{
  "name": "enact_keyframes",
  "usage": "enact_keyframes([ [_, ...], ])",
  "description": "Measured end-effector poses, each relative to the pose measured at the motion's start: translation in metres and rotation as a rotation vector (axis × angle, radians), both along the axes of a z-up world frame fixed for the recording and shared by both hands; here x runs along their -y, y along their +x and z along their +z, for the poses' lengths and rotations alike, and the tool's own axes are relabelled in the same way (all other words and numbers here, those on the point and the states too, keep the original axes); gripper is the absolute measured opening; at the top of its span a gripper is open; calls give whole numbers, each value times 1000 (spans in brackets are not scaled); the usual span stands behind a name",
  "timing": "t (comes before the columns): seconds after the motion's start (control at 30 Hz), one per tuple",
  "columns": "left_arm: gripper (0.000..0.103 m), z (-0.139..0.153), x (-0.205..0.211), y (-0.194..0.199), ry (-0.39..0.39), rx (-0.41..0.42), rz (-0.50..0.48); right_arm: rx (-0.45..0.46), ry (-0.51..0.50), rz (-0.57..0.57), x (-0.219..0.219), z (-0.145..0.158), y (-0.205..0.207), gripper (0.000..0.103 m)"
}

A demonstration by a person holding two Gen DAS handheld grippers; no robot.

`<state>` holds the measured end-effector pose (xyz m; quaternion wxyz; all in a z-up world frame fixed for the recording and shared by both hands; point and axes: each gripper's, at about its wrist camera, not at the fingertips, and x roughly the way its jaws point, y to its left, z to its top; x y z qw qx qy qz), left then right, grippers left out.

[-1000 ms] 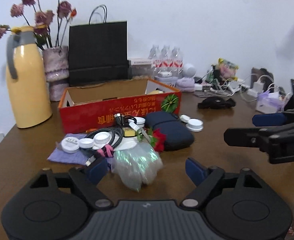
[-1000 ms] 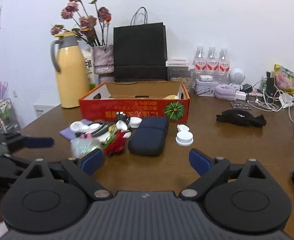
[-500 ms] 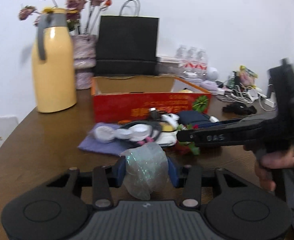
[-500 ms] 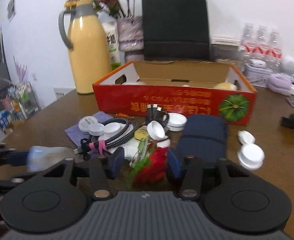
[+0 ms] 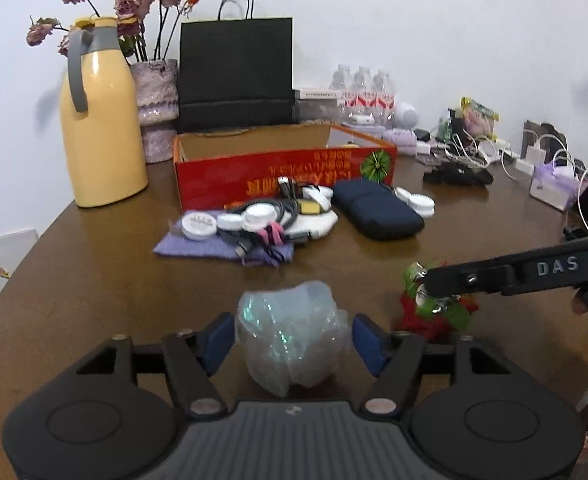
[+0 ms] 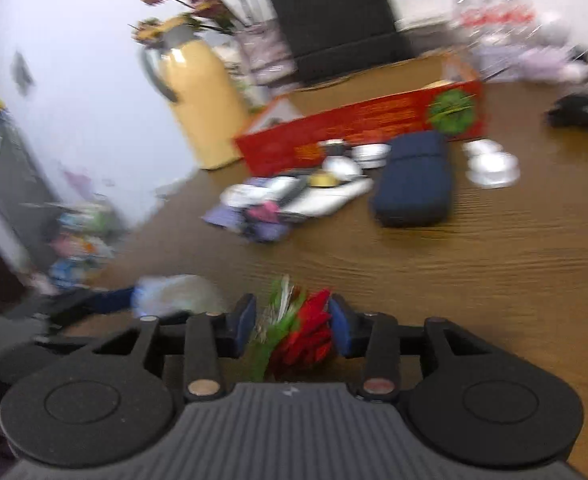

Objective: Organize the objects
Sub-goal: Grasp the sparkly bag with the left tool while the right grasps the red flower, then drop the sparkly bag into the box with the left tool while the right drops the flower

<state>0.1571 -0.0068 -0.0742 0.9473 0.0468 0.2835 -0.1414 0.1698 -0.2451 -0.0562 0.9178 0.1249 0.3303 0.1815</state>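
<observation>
A crumpled clear plastic bag (image 5: 294, 340) lies on the brown table (image 5: 113, 280) between the fingers of my left gripper (image 5: 291, 338). Its jaws are opening and the blue pads (image 5: 217, 336) stand just off the bag. My right gripper (image 6: 294, 322) holds a red and green artificial flower (image 6: 302, 336); its jaws are easing open, with the pads (image 6: 340, 328) still against the flower. In the left wrist view the right gripper's finger (image 5: 474, 278) reaches in from the right over the flower (image 5: 434, 316). The right wrist view is blurred.
Behind lies a pile of cables and white lids (image 5: 253, 220) on a purple cloth, a navy case (image 5: 378, 212) and an open red cardboard box (image 5: 285, 176). A yellow jug (image 5: 97, 140), a vase, a black paper bag (image 5: 235, 72), bottles and chargers line the back.
Both grippers closed on their items at the pile and drew them toward the near table edge. The left jaws have since widened off the bag. The right wrist view has tilted.
</observation>
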Motion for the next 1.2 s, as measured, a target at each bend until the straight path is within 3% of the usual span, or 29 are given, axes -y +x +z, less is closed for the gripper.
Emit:
enact_keyframes([
  [0.03, 75, -2, 1, -2, 5, 1, 6, 17, -50, -32, -1, 2, -8, 72],
  [0.07, 75, -3, 2, -3, 18, 4, 15, 37, -90, -49, -3, 5, -17, 78],
  [0.2, 75, -5, 1, -4, 11, 1, 49, 117, -187, 10, -25, 13, -37, 79],
  [0.27, 75, -4, -1, -2, -11, 2, 45, 134, -247, 32, -39, 12, -39, 74],
  [0.3, 72, -5, -1, 0, -21, 3, 41, 131, -274, 39, -46, 9, -35, 66],
  [0.37, 55, -7, -1, 7, -16, -12, 49, 125, -306, 54, -55, 4, -30, 51],
  [0.4, 46, -8, -1, 9, -10, -21, 55, 119, -315, 55, -57, 1, -27, 39],
  [0.53, 42, 0, -5, 12, -26, 3, 40, 113, -306, 59, -58, -1, -18, 27],
  [0.63, 42, 23, -14, 31, -91, 23, 16, 121, -236, 65, -43, 12, -11, 22],
  [0.7, 43, 43, -15, 60, -80, 41, 5, 145, -145, 72, -28, 31, 0, 22],
  [0.8, 43, 68, -10, 129, -16, 78, 16, 195, -42, 94, -5, 63, 38, 21],
  [0.97, 43, 89, 1, 263, 20, 22, 66, 258, -113, 53, 11, 101, 144, 21],
  [1.1, 45, 75, 5, 356, 19, -69, 119, 107, -72, 15, 21, 98, 274, 21],
  [1.2, 60, 52, 9, 404, 52, -106, 128, 5, -61, -19, 9, 77, 357, 21],
])
